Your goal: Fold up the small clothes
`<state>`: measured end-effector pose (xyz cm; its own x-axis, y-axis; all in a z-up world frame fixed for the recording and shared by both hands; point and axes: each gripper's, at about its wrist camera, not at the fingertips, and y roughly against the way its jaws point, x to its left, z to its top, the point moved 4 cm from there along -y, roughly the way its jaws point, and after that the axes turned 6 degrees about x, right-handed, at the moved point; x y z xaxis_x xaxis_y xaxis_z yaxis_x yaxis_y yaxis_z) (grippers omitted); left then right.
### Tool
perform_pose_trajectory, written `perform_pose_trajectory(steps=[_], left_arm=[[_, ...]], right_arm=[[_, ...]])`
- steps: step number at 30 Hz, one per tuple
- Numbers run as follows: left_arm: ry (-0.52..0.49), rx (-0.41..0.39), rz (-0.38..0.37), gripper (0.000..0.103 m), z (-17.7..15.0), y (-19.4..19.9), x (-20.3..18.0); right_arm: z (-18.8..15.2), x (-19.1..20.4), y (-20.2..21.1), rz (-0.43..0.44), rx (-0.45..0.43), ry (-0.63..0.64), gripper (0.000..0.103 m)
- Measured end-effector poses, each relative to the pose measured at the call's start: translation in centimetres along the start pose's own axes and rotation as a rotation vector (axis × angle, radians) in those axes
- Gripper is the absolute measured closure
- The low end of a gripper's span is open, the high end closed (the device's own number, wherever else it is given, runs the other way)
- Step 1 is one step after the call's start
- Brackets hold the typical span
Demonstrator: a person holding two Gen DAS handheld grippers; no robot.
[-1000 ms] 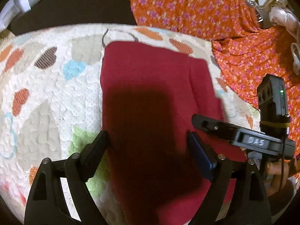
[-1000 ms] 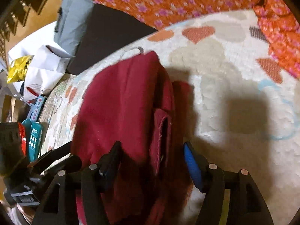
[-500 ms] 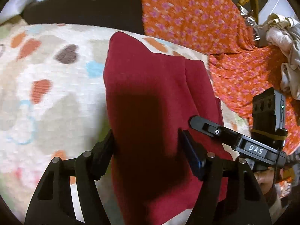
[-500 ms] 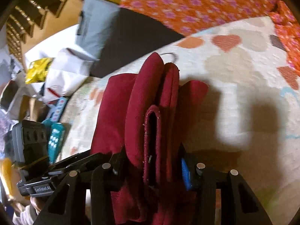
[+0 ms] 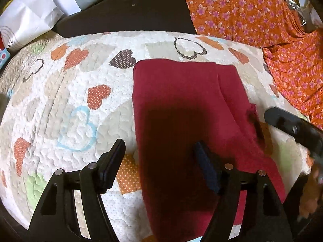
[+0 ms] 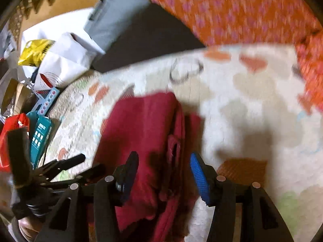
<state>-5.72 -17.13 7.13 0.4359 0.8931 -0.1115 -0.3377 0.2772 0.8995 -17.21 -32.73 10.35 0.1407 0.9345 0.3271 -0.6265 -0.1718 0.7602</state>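
A folded dark red garment (image 5: 181, 109) lies flat on a white quilted mat (image 5: 70, 100) printed with hearts. My left gripper (image 5: 159, 161) is open above the garment's near left edge, holding nothing. In the right wrist view, which is blurred, the red garment (image 6: 145, 133) lies folded with its layered edge between the fingers. My right gripper (image 6: 163, 173) is open over that edge, holding nothing. The right gripper also shows at the right of the left wrist view (image 5: 292, 129).
Orange floral fabric (image 5: 252, 16) lies beyond the mat at the back right. A dark cushion (image 5: 131, 14) and a white paper bag (image 5: 26, 20) sit at the back left. Boxes and packets (image 6: 38, 133) lie off the mat's left side.
Both grippers have let go of the red garment and opened. The garment, held raised half a second ago, now lies flat on the mat. The left gripper has shifted left.
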Motion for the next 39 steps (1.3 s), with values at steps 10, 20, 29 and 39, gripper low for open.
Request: perform_pose_trajectory(steps=[10, 20, 29, 39], left_arm=[[0.006, -0.157, 0.127, 0.031, 1.3, 2.2, 0.5], [0.016, -0.198, 0.130, 0.031, 1.5, 3.6, 0.5], [0.001, -0.228, 0.147, 0.031, 1.4, 4.3, 0.4], [-0.002, -0.238, 0.148, 0.031, 1.5, 4.6, 0.2]], right_arm=[[-4.1, 1.8, -4.6, -0.111, 0.125, 0.232, 0.073], [-2.7, 3.4, 1.3, -0.140, -0.014, 0.197, 0.070], [-2.4, 3.3, 1.5, -0.189, -0.022, 0.151, 0.061], [-2.3, 3.3, 1.2, -0.195, -0.024, 0.124, 0.059]])
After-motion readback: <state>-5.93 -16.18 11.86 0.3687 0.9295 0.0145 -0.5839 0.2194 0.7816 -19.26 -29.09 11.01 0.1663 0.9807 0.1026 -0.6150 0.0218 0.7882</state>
